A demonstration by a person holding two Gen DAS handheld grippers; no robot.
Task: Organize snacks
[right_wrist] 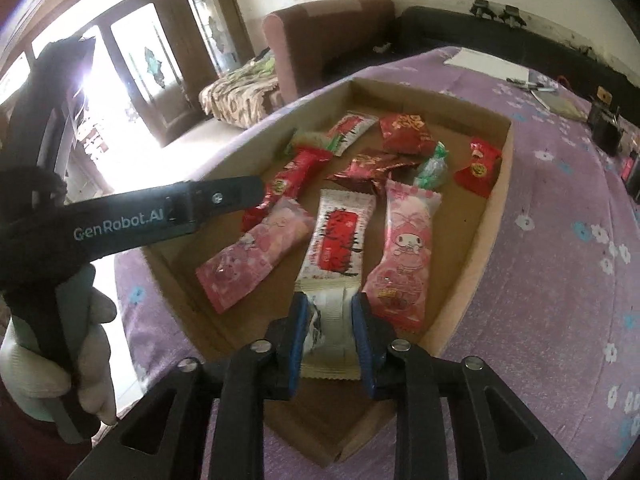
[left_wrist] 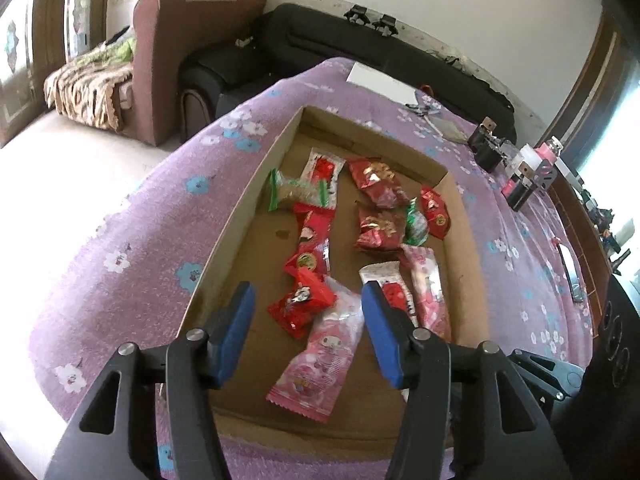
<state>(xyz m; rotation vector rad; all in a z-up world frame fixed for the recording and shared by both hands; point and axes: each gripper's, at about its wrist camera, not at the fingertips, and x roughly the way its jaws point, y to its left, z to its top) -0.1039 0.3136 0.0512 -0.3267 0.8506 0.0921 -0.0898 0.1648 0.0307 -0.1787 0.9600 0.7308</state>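
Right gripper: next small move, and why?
Probably lift slightly. The right gripper is pinching the near end of the white-and-red snack packet, which lies flat in the cardboard tray between two pink packets. The left gripper hovers open.

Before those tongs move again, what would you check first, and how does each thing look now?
1. Right tongs closed on the white snack packet: ok.
2. Grip firm enough to lift it: cannot tell.
3. Left tongs open and holding nothing: ok.
4. Pink cartoon packet lies close beside the gripped one; might drag along: cannot tell.
5. Cardboard tray sits flat on the purple cloth: ok.
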